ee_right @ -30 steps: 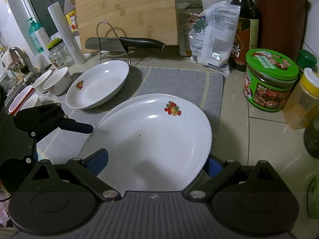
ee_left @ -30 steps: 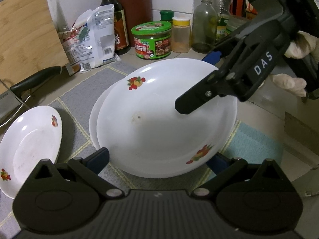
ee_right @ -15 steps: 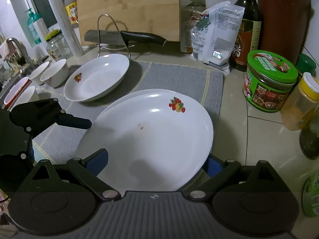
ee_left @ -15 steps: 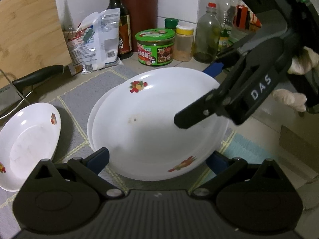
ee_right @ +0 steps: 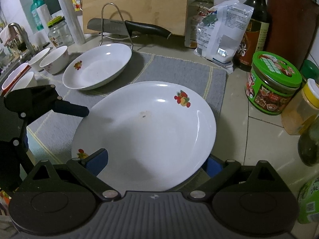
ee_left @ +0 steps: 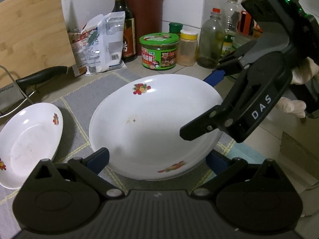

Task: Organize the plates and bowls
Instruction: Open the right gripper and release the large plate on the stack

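Observation:
A large white plate with fruit prints (ee_left: 151, 127) lies on another like it on the grey mat; it also shows in the right wrist view (ee_right: 147, 131). My left gripper (ee_left: 157, 160) is open, its fingers either side of the stack's near edge. My right gripper (ee_right: 155, 160) is open, its fingers astride the stack's opposite edge; it shows in the left wrist view (ee_left: 207, 101). A smaller deep white plate (ee_left: 30, 141) lies to the left, also in the right wrist view (ee_right: 97, 65). Several small bowls (ee_right: 54, 59) stand beyond it.
A knife on a wire rack (ee_right: 127, 27) and a bamboo board (ee_right: 135, 4) stand behind the mat (ee_right: 179, 69). A green-lidded jar (ee_right: 273, 81), sauce bottle (ee_right: 253, 23), packets (ee_right: 219, 33) and spice bottles (ee_right: 299, 107) crowd the right side. A sink tap (ee_right: 18, 35) is far left.
The top plate has settled squarely onto the lower one, whose rim showed at the left before. Both grippers stay open around the stack; both cameras have lifted and drawn back slightly.

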Demonstrator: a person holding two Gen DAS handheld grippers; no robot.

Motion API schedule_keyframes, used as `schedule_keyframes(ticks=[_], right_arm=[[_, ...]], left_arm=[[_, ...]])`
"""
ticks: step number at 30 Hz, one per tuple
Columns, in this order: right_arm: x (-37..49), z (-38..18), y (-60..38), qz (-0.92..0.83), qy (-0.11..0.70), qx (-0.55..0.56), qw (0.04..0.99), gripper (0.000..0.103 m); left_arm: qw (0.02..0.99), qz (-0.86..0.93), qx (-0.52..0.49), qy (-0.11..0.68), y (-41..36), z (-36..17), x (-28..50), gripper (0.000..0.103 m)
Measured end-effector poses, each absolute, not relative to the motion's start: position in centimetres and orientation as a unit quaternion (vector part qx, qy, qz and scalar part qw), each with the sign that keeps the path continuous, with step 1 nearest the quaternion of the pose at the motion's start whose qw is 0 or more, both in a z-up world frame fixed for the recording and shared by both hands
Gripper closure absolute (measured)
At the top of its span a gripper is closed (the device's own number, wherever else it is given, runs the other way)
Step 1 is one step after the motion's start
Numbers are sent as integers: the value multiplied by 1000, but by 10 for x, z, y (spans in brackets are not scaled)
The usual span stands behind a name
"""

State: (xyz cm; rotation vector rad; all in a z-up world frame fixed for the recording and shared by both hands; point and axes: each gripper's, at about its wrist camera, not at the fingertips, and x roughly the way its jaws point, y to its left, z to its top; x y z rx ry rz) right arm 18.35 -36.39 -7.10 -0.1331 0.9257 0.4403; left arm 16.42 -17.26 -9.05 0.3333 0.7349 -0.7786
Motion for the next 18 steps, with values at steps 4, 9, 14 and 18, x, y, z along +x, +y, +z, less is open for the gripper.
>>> schedule_keyframes(ticks=[4, 9, 14, 18], right_arm=[[183, -72, -364, 210, 446, -69, 867, 2], [181, -71, -363, 206, 446, -80, 867, 2], [180, -72, -366, 198, 443, -80, 871, 0], [177, -67, -364, 203, 431, -81, 876, 0]], left_arm=[[847, -367, 165, 349, -174, -90, 164, 1], [846, -366, 172, 349, -176, -89, 164, 1], [848, -366, 170, 344, -175, -86, 162, 1], [858, -357, 142, 340, -166, -77, 166, 1]])
